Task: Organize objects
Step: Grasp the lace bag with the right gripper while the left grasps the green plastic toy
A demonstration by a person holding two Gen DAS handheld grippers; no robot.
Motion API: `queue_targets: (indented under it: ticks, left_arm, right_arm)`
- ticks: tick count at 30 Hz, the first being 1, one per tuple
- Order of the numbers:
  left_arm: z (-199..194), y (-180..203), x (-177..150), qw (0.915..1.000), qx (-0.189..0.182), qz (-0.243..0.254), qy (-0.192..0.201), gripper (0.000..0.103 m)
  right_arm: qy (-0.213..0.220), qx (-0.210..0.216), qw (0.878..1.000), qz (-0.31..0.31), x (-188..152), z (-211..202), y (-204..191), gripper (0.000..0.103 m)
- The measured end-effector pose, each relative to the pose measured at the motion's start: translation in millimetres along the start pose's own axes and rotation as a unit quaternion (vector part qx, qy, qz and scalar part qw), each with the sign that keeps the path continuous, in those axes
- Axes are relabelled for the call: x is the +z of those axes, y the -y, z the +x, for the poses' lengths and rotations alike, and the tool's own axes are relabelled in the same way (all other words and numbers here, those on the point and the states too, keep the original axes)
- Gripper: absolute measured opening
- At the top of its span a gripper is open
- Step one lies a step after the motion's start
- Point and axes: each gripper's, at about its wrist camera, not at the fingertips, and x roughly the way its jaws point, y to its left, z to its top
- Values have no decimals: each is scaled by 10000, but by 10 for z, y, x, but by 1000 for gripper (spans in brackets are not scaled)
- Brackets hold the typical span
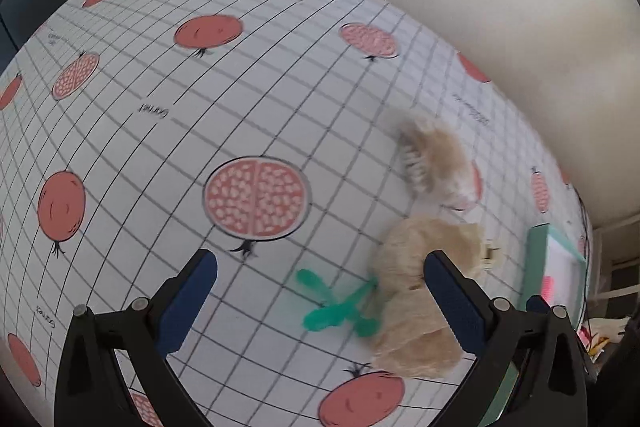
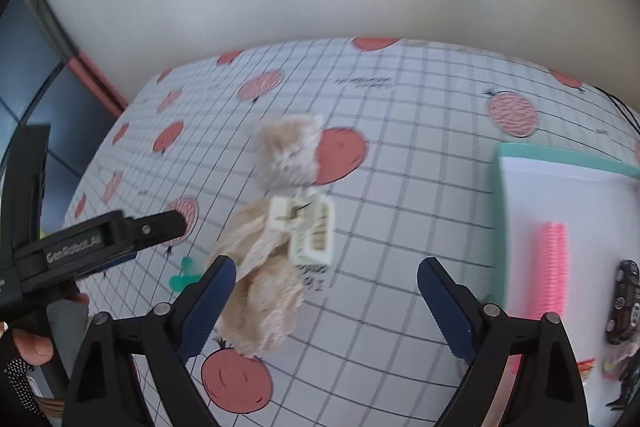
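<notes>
A beige furry clip (image 2: 288, 155) lies on the bench (image 2: 400, 227), on a grid-lined cloth printed with pomegranates. Just beside it is a cream hair claw (image 2: 314, 233), and touching that is a crumpled beige scrunchie (image 2: 264, 303), the three forming a loose row that runs away from the cameras. In the left wrist view the furry clip (image 1: 434, 155) shows its teeth turned toward the left, with the scrunchie (image 1: 420, 291) nearer the camera. Two small green clips (image 1: 336, 303) lie crossed against the scrunchie's left edge; all of this is motion-blurred. To the right, well apart from the row, stands a tray (image 2: 560, 155) with a teal rim and white floor; in it lie a pink comb (image 2: 554, 267), long axis pointing away from the camera, and a dark patterned clip (image 2: 624, 301) at the right edge. The left gripper (image 1: 320, 291) hovers spread wide and empty, its right finger in front of the scrunchie. The right gripper (image 2: 326, 301) is likewise spread with nothing held, its left finger overlapping the scrunchie. A hand (image 2: 32, 343) grips the left tool's handle.
</notes>
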Motion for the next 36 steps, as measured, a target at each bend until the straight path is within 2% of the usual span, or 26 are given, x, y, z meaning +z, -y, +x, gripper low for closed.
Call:
queue_targets:
  ticks: [4, 7, 10, 12, 16, 18, 21, 24, 29, 36]
  left_arm:
    - [53, -79, -14, 9997, -106, -173, -167, 99]
    - [84, -91, -31, 9995, -41, -189, -249, 87]
    - [133, -83, -64, 9991, -50, -210, -360, 84]
    - [160, -73, -85, 9989, -30, -205, -429, 76]
    - [196, -22, -121, 9985, -24, -180, -510, 74]
    - [202, 1, -152, 9984, -37, -174, -539, 63]
    - [222, 20, -163, 9983, 13, -154, -566, 60]
    - [236, 66, -170, 9983, 33, -129, -563, 58]
    - [246, 88, -180, 9980, 60, -82, -623, 58]
    - [249, 100, -187, 9981, 121, -24, -609, 56]
  right_arm:
    - [-204, -5, 9994, -290, -52, 138, -192, 89]
    - [-343, -83, 9985, -411, -110, 229, -268, 83]
    - [-412, -133, 9982, -421, -137, 271, -269, 78]
    - [-459, -151, 9980, -418, -148, 284, -265, 71]
    - [-512, -139, 9978, -409, -160, 292, -258, 58]
    - [-558, -101, 9976, -387, -171, 294, -240, 48]
    - [-621, -39, 9975, -333, -170, 315, -221, 35]
    - [-650, -20, 9974, -312, -169, 346, -228, 28]
    - [-673, 21, 9973, -281, -170, 356, -228, 22]
    - [-712, 84, 9971, -236, -169, 383, -217, 21]
